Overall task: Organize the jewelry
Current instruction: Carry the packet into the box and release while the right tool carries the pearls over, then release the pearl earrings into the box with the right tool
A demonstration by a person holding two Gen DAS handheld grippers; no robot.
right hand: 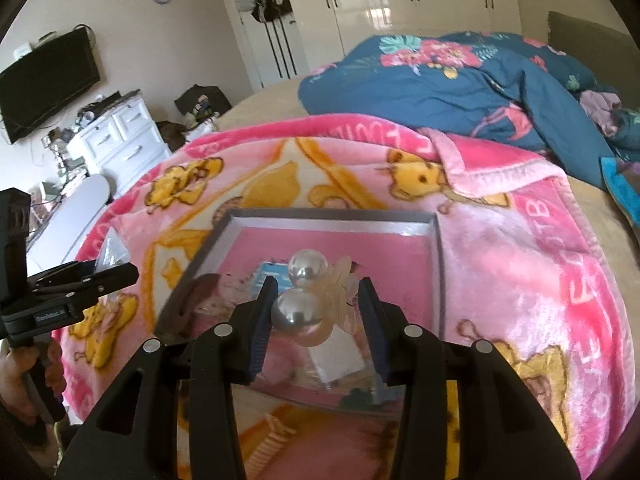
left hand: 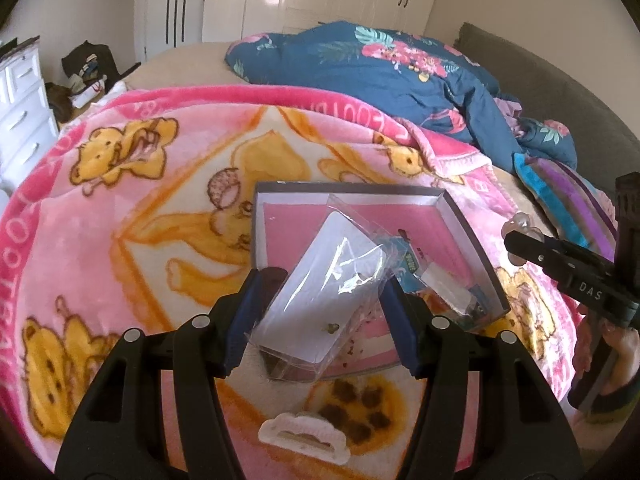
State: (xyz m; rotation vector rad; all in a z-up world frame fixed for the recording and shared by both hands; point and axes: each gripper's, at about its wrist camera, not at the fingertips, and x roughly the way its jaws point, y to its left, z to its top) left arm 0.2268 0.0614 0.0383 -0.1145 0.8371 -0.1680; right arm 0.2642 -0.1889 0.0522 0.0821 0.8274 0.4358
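My left gripper [left hand: 326, 280] is shut on a clear plastic packet with a white jewelry card [left hand: 328, 292] and holds it over the near edge of a grey box with a pink lining [left hand: 468, 232]. My right gripper [right hand: 316, 294] is shut on a pearl hair clip [right hand: 308, 292] with clear plastic petals, held above the same box [right hand: 436, 248]. The box holds a teal packet [left hand: 412, 268] and other small clear packets. The right gripper also shows at the right of the left wrist view [left hand: 520, 244].
A cream hair claw [left hand: 304, 436] lies on the pink bear blanket [left hand: 120, 240] in front of the box. A blue floral duvet [left hand: 400, 68] is bunched at the back. A white dresser [right hand: 116, 140] stands left of the bed.
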